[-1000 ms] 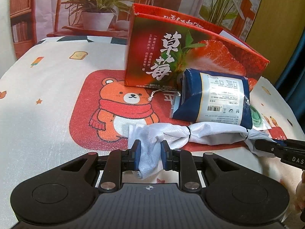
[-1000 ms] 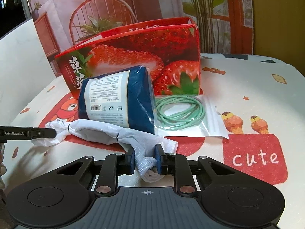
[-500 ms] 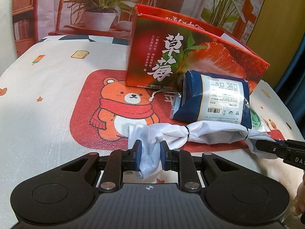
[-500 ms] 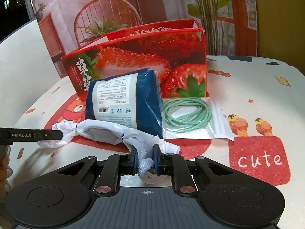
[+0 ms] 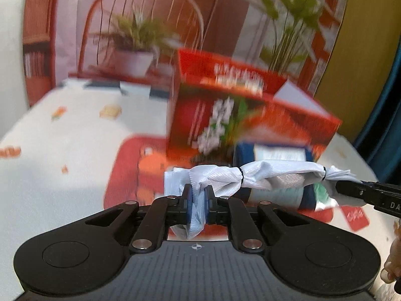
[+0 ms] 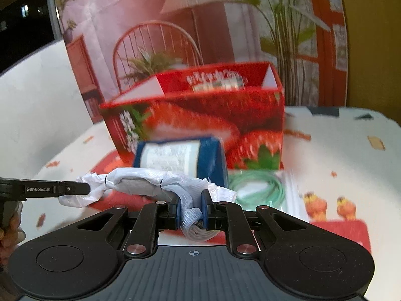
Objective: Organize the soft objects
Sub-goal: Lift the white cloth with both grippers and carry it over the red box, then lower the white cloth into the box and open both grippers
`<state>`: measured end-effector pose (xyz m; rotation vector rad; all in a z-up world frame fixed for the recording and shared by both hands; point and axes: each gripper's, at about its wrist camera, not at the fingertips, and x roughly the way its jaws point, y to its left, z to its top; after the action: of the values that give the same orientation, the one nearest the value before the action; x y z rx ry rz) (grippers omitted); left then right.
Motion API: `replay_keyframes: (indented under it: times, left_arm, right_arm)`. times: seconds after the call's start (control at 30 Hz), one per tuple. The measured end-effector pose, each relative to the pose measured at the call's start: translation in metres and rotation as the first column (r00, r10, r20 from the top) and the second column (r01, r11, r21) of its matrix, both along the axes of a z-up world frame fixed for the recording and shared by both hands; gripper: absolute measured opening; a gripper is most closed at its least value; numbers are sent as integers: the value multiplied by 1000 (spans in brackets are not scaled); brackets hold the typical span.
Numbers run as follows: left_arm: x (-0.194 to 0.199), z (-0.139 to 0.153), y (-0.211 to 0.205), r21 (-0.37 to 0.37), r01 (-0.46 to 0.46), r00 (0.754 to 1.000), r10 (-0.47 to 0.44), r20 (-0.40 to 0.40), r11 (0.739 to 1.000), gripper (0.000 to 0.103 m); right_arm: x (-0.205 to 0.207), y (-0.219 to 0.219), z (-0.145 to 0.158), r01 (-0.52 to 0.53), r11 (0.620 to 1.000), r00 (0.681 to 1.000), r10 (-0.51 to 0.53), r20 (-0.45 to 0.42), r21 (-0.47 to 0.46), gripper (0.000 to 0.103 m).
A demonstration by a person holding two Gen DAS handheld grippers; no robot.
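- Left wrist view: the left gripper (image 5: 198, 200) is clenched on one end of the white bundle (image 5: 270, 176), whose cloth is pinched between the blue pads (image 5: 188, 207) and hangs down below them.
- The bundle, tied off with two black bands, stretches across to the right, where the right gripper (image 5: 351, 190) holds its other end; it is lifted clear of the tablecloth (image 5: 62, 150).
- Behind the bundle lies a blue pack (image 5: 275, 155) with a white label, partly hidden by the cloth, and behind that stands the open red box (image 5: 225, 115). The background is blurred.
- Right wrist view: the right gripper (image 6: 191, 212) grasps the bundle's (image 6: 140, 181) near end, with mesh cloth bunched between its pads (image 6: 204, 209).
- At the left the left gripper (image 6: 82, 189) clamps the far end, with part of a hand (image 6: 10, 228) below it.
- The blue pack (image 6: 180, 155) lies just behind the bundle, in front of the red box (image 6: 200, 115).
- A clear bag of green cord (image 6: 260, 188) lies on the tablecloth (image 6: 338, 150) just right of the pack, near the gripper.
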<state>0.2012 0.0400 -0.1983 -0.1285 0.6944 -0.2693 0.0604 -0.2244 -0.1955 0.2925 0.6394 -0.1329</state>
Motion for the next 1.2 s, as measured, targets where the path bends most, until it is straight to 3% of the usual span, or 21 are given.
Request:
replay_keyframes:
  times: [0.27,0.47,0.67,0.8,1.2]
  left_arm:
    - [31,62,-20,19,49,988,-52,142,999,10]
    - [82,88,-44,28,61,987,-64,145,998,10]
    - [148,79,-63,43,52,998,-53,30,998,10]
    - [176,66,-72,77,55,998,-55,-1,995,10]
    - [208,39,-82,107,99,993,-92,-71,989,12]
  right_arm:
    - [31,-19,44,19,1000,995,-17,98,-22,14]
    - [79,-45,68,40,997,993,-32,116,-66,14]
    - [139,-61,63,30,991,999,-24,45,-134,14]
    - [174,-70,48,37,989,999,-40,-17,-143,14]
    - [218,-90,12,99,975,981,-130,-146,-201,17]
